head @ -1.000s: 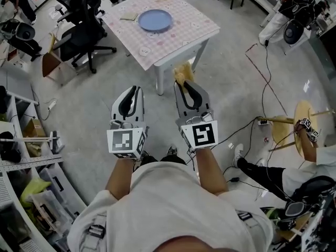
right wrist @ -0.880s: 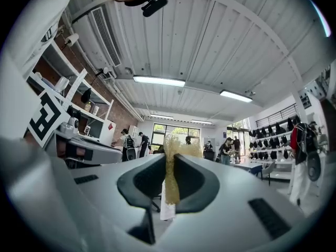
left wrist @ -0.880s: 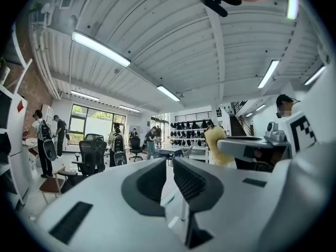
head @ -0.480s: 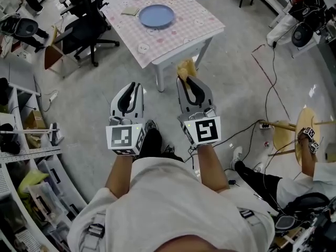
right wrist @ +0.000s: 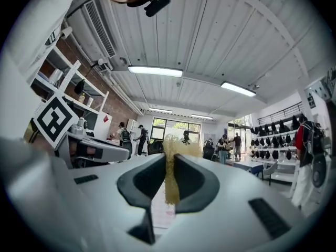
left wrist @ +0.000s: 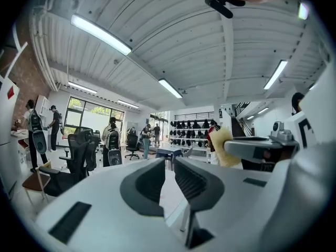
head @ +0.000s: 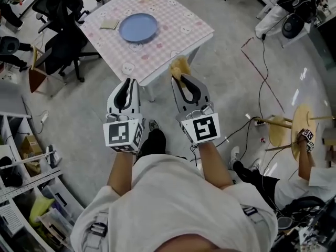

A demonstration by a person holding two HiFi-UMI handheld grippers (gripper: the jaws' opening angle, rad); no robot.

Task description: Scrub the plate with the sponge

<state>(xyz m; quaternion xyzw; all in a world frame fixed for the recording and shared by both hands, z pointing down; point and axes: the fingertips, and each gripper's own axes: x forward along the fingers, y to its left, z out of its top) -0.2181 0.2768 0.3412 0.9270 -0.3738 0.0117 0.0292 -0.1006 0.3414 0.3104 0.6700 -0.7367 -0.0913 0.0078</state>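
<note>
the person is standing well back from the bench (head: 173,20), holding both tools out in front at waist height. the right tongs (head: 180,81) are clamping a yellow sponge (head: 179,67), which is sticking up past the tips and sitting squashed thin between the pads. the left tongs (head: 130,83) are opening, with a narrow gap showing and nothing between them. the blue plate (head: 138,27) is lying flat and bare on the pink checked cloth, near the middle of the bench, well apart from both tools.

the step in hand is looking like the approach. to do it well, the person is needing to close in on the bench first, then bring the sponge's free end down flat onto the plate rather than the hard tips. the empty left tongs are probably best used for steadying the rim, since a loose plate on cloth is likely sliding under a scrub.
</note>
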